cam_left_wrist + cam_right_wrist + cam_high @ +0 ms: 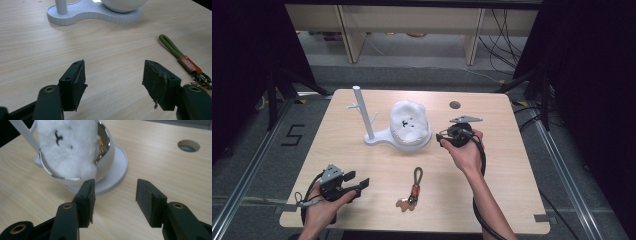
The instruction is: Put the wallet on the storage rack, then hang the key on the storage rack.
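Observation:
A white stand (pixel 379 138) with a branched pole (pixel 363 112) sits mid-table, and its bowl (pixel 424 131) holds a white fluffy item (pixel 408 120) with small black marks. My right gripper (pixel 441 136) is just right of the bowl, pointing at it, open with nothing between its jaws. In the right gripper view the gripper (pixel 115 192) is close to the bowl (pixel 107 155) and the fluffy item (pixel 67 147). A keychain (pixel 414 190) with a green loop and orange tag lies near the front. My left gripper (pixel 357 185) rests open at the front left; in its own view the gripper (pixel 113 75) has the keychain (pixel 186 62) to its right.
The wooden table (pixel 512 175) has a round cable hole (pixel 455 105) at the back right, behind my right hand. Dark frame rails and cables run along both sides of the table. Shelving legs stand on the floor beyond the far edge.

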`<state>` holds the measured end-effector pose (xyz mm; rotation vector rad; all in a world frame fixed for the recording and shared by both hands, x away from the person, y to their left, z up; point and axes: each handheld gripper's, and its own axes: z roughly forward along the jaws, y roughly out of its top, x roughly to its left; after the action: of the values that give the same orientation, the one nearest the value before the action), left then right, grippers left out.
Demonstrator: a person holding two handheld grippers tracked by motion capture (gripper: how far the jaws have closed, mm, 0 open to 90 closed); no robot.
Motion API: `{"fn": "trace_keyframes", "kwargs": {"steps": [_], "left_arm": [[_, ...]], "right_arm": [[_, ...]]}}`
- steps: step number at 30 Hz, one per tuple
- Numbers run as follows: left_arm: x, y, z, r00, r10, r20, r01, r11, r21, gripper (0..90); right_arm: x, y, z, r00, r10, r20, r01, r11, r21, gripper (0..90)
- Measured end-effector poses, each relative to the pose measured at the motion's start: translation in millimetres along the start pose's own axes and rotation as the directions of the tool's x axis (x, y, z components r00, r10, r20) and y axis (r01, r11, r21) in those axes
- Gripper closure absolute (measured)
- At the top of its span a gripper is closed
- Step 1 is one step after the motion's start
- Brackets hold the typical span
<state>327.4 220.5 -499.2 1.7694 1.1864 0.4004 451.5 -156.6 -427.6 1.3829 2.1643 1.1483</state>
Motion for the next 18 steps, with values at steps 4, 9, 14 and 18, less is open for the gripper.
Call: {"fn": "trace_keyframes", "kwargs": {"steps": [4,9,14,18], "left_arm": [[-5.0,2.0,3.8,0.9999,0.004,0.012,-0.005,0.9999,0.009,35.2],[-9.1,7.4,5.9,0.9996,0.017,0.022,-0.017,0.9995,0.025,35.4],[-11.5,13.9,5.9,0.9992,0.035,0.022,-0.036,0.9983,0.045,35.4],[-14.1,20.0,7.1,0.9987,0.042,0.028,-0.044,0.9965,0.071,35.8]], "right_arm": [[-6.5,-22.5,-7.7,0.9999,0.008,0.009,-0.009,1.000,0.028,53.8],[-20.3,-52.8,-18.9,0.9983,0.035,0.048,-0.037,0.998,0.047,59.1],[-30.5,-73.9,-36.4,0.9940,0.082,0.072,-0.085,0.996,0.037,61.5],[-37.6,-88.5,-50.9,0.9883,0.117,0.098,-0.123,0.991,0.054,62.2]]}}
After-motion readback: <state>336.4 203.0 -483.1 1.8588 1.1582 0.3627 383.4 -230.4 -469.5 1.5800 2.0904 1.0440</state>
